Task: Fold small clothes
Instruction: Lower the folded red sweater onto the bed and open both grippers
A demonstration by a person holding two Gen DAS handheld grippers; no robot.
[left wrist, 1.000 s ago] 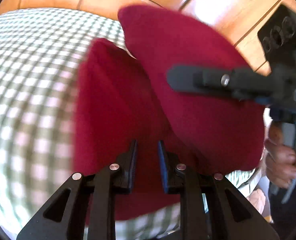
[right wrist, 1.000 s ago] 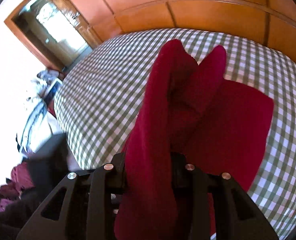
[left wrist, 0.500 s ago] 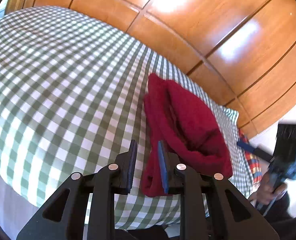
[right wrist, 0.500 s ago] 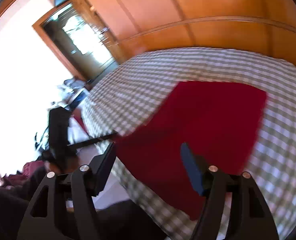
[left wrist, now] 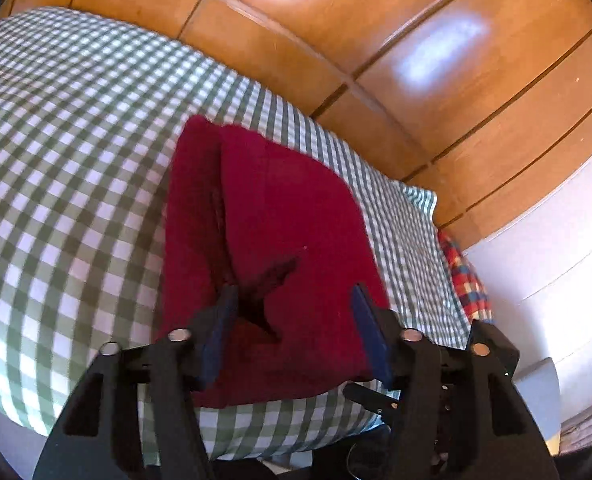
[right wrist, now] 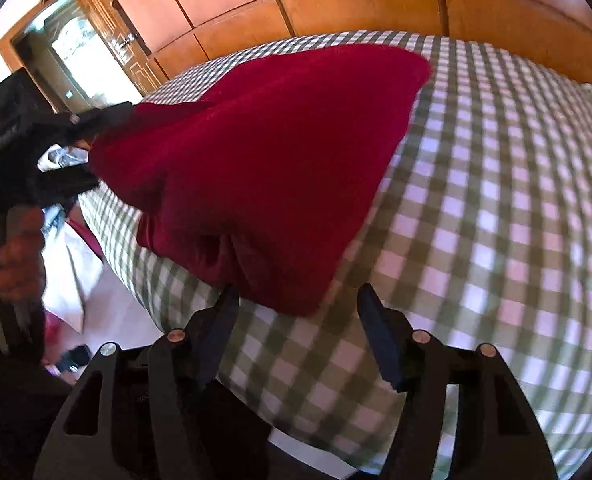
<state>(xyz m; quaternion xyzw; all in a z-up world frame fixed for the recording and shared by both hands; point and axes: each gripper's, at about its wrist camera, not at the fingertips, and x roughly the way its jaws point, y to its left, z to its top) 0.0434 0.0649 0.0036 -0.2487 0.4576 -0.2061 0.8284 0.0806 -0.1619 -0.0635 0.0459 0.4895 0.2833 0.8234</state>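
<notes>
A dark red garment (left wrist: 280, 232) lies folded on the green-and-white checked bed (left wrist: 68, 168). My left gripper (left wrist: 294, 294) hangs just above its near end. Its jaws are opening; the cloth lies below them and the pads do not press it. In the right wrist view the same garment (right wrist: 272, 152) spreads toward the bed's left edge. My right gripper (right wrist: 297, 296) stands just short of its near corner, jaws apart and closing, pressing nothing. The left gripper (right wrist: 112, 146) also shows there at the garment's far left edge, held by a hand (right wrist: 16, 256).
Wooden panels (left wrist: 375, 60) rise behind the bed. A red-and-blue plaid cloth (left wrist: 465, 276) hangs at the bed's right edge, by a white surface (left wrist: 555, 260). The bed's near edge (right wrist: 296, 436) lies right under the right gripper. Clothes lie on the floor (right wrist: 76, 264) at the left.
The right gripper, shut on the lifted garment a second ago, has let it go, swung out and come down to its corner. The garment now lies folded. The left gripper has opened wider.
</notes>
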